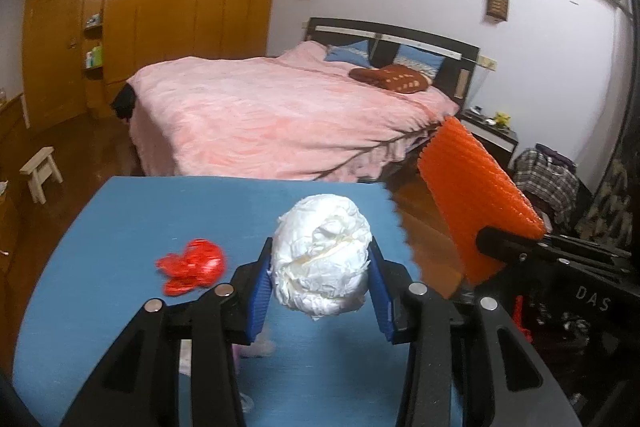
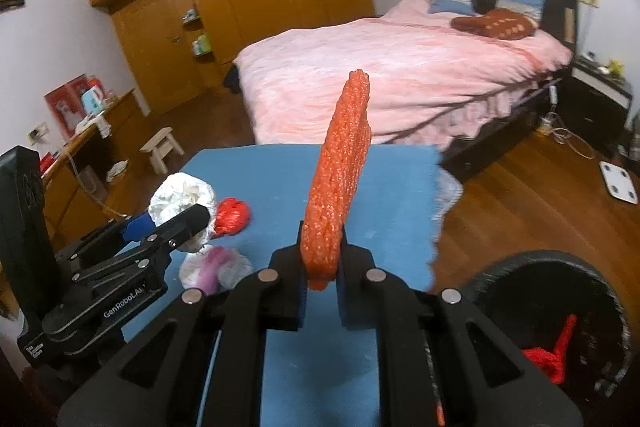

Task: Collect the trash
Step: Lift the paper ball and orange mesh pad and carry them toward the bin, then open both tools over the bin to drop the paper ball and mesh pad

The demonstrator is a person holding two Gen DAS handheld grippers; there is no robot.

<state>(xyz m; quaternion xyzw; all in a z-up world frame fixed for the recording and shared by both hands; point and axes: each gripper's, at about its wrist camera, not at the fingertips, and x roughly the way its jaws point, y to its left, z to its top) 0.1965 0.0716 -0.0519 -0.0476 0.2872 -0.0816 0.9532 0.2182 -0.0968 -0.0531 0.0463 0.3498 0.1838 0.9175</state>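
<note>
The white wad [image 1: 320,259] looks like crumpled paper, matt and creased. The orange sheet [image 2: 340,179] is foam netting, rough and bumpy. The desk [image 1: 120,227] wears smooth matt blue cloth. At ten o'clock of the wad, the red scrap [image 1: 192,267] is glossy thin plastic. The floor [image 2: 540,207] is polished wood.

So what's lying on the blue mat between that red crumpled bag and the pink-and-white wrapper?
Nothing: the mat is bare between the red bag and the wrapper, in the right wrist view.

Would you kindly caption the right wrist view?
Right gripper holds orange foam netting upright above blue table, black bin nearby.
</note>
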